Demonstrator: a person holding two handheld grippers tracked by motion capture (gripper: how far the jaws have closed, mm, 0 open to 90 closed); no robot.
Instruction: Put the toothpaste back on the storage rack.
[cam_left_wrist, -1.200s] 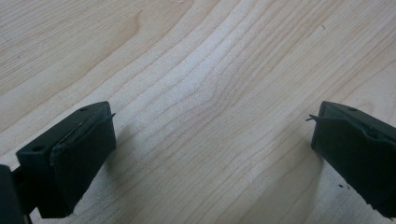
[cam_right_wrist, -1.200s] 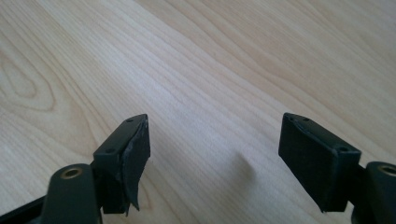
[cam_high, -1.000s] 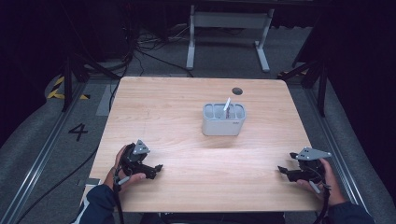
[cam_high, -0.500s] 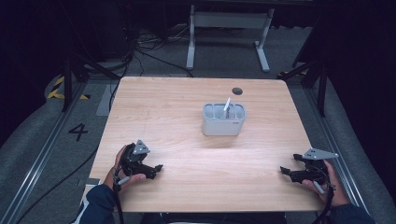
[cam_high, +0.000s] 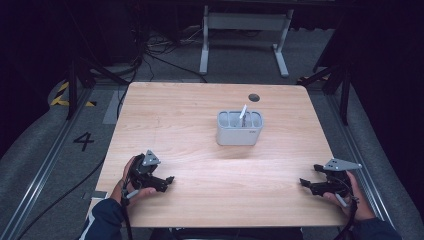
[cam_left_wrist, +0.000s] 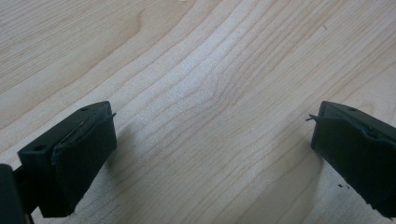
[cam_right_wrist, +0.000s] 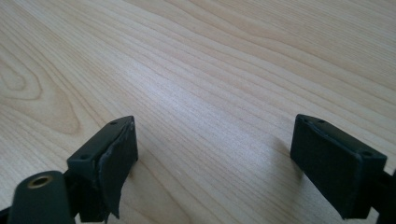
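Observation:
My left gripper (cam_high: 167, 181) rests low over the near left part of the wooden table (cam_high: 200, 115), held in a hand, pointing right. In the left gripper view its jaws (cam_left_wrist: 212, 135) stand wide apart over bare wood. My right gripper (cam_high: 305, 184) sits by the near right edge, pointing left. Its jaws (cam_right_wrist: 215, 144) have just been opening and stand open, with only wood grain between them. A grey divided bin (cam_high: 240, 131) stands mid-table, far from both grippers, with a thin white stick (cam_high: 243, 111) leaning in one compartment.
A dark round hole (cam_high: 254, 97) marks the tabletop behind the bin. Beyond the far edge a white metal stand (cam_high: 245, 22) sits on the grey floor, with cables at the left. A floor rail runs along each side of the table.
The right gripper has shifted slightly to the right, toward the table's edge. The left gripper and the bin have not moved.

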